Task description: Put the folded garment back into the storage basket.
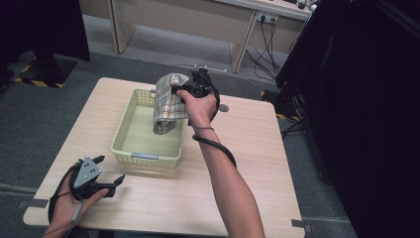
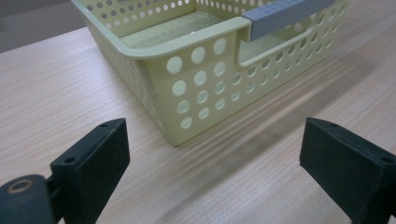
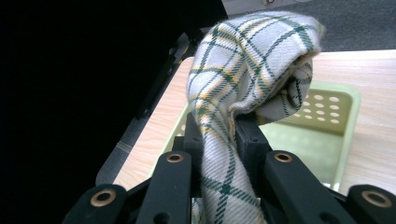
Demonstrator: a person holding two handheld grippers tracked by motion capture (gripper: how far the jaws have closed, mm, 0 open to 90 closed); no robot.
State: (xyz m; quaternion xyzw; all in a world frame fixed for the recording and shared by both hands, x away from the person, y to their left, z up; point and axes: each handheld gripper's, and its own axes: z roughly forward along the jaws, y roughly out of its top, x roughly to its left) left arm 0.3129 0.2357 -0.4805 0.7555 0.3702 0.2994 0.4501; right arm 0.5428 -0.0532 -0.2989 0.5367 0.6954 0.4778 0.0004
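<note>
The right gripper [image 1: 174, 90] pinches a checked cloth [image 1: 167, 102] tight between its jaws, holding it above the green basket's [image 1: 124, 130] far end — likely to lower it in. The left gripper [image 1: 110, 172], jaws wide and empty, waits just before the basket's near corner.

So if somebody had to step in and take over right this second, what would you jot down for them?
Right gripper: shut on the plaid cloth, held up above the far end of the green basket, its lower end hanging down inside.
Left gripper: open, holding nothing, resting on the table near the basket's front left corner.
Done: cloth picked up and brought over the basket.
Left: probably lower it, open the jaws so it drops in, then pull the hand away.
</note>
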